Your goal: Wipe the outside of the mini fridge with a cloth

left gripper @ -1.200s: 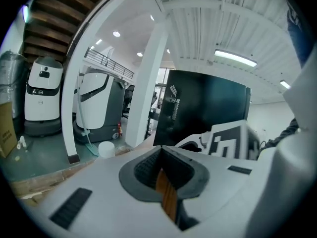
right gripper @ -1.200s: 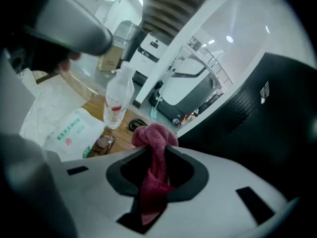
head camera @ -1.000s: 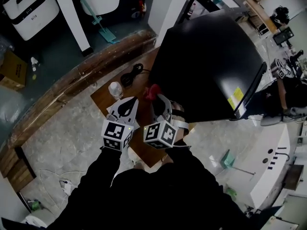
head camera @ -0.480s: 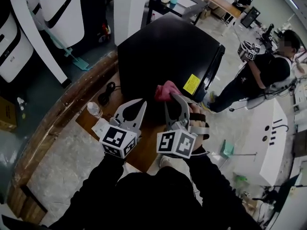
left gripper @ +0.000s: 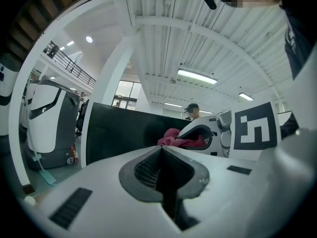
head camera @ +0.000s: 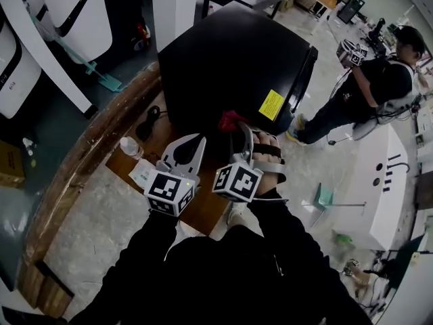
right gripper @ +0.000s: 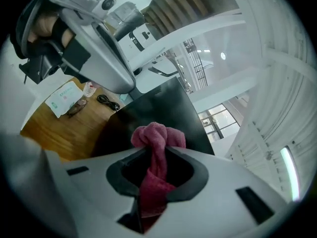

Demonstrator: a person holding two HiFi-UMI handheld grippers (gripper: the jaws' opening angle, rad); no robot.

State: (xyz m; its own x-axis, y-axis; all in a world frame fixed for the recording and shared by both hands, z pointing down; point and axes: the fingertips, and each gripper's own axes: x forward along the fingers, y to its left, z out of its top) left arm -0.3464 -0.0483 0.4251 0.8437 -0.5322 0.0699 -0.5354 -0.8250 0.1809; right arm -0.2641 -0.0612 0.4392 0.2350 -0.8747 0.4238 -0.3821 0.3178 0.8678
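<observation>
The black mini fridge stands on a low wooden platform, seen from above in the head view, with a yellow label on its front. My right gripper is shut on a bunched red cloth held just before the fridge's near side; I cannot tell if they touch. In the right gripper view the cloth sticks out past the jaws toward the fridge. My left gripper is shut with nothing in it, beside the right one. In the left gripper view the fridge and cloth lie ahead.
On the platform left of the fridge lie a black cable, a clear bottle and a paper leaflet. A person with grippers stands at the right. White machines and a white pillar stand behind.
Both grippers stayed close together in front of the fridge while the head view swung and drew in. The right gripper with the cloth has risen slightly toward the fridge's near edge.
</observation>
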